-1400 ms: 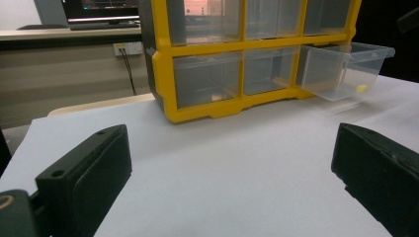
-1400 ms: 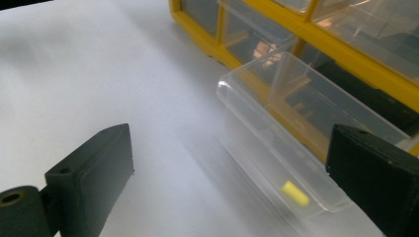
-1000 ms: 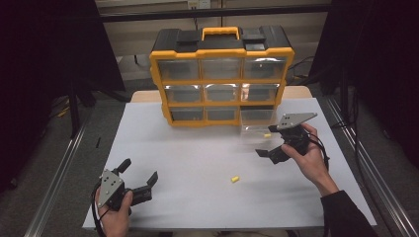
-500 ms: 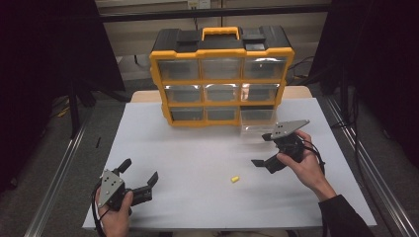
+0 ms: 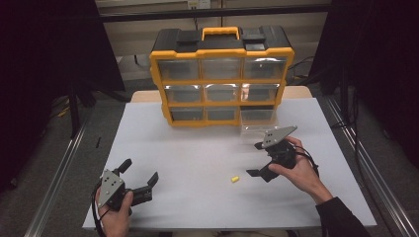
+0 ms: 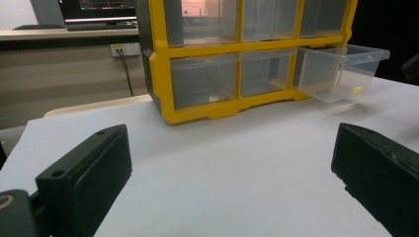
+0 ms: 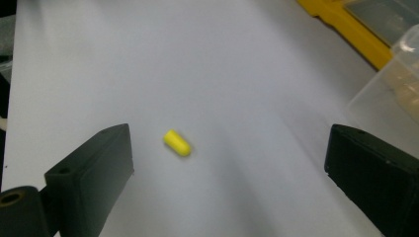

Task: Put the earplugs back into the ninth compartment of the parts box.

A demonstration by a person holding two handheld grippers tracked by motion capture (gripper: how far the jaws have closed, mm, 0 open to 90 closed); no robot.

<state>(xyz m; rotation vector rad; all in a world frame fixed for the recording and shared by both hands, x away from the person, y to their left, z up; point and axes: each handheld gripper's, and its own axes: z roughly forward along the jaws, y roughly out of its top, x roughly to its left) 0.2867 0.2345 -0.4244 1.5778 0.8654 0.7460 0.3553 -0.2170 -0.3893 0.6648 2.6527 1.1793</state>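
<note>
Fingers [image 7: 89, 173] of the right gripper [image 5: 264, 160] stand wide apart and hold nothing, and they now point down at the yellow plug [image 5: 235, 179] lying loose on the white bench [image 5: 197, 163]. A second ago this gripper sat up by the open drawer [image 5: 257, 123], which is pulled out of the bottom right slot of the yellow organizer [image 5: 222, 74]; since then the hand has drawn back toward the person and dipped lower, so the plug sits between the fingers in the right gripper view, nearer one of them, apart from both. I take that as lining up for a pick, with the closing not yet begun. In the left gripper view one small yellow piece [image 6: 356, 90] already lies in the drawer, so the loose plug likely goes there too. Over at the near left corner, the left gripper [image 5: 129, 183] has not stirred; its fingers are wide and empty as well, aimed at the organizer.
</note>
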